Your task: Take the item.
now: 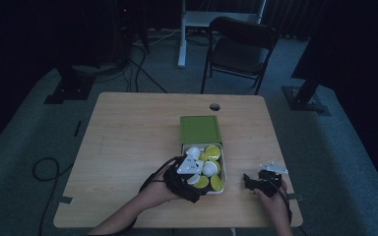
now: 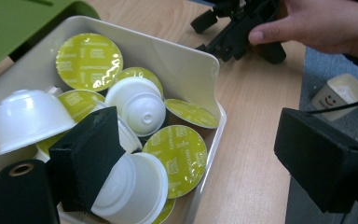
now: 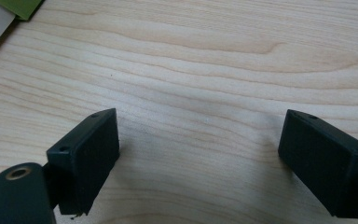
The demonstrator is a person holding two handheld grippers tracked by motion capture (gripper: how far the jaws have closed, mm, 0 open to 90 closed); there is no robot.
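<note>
A white box [image 1: 224, 169] with its green lid [image 1: 200, 129] folded back stands on the wooden table, and several coffee capsules lie in it. Some capsules show yellow-green foil tops [image 2: 89, 60]; others are white cups [image 2: 140, 105] lying bottom up or on their side. My left gripper [image 1: 199, 178] is open at the box's near end. In the left gripper view one finger [image 2: 86, 158] rests among the capsules and the other [image 2: 321, 158] is outside the box wall [image 2: 186, 70]. My right gripper [image 1: 250, 182] stands open to the right of the box, over bare wood [image 3: 200, 93].
The right gripper [image 2: 242, 28] and the hand on it [image 2: 303, 23] lie just beyond the box. A small white container [image 2: 342, 93] sits below the table's edge. There is a cable hole [image 1: 214, 106] near the far edge, and a dark chair [image 1: 238, 46] behind the table.
</note>
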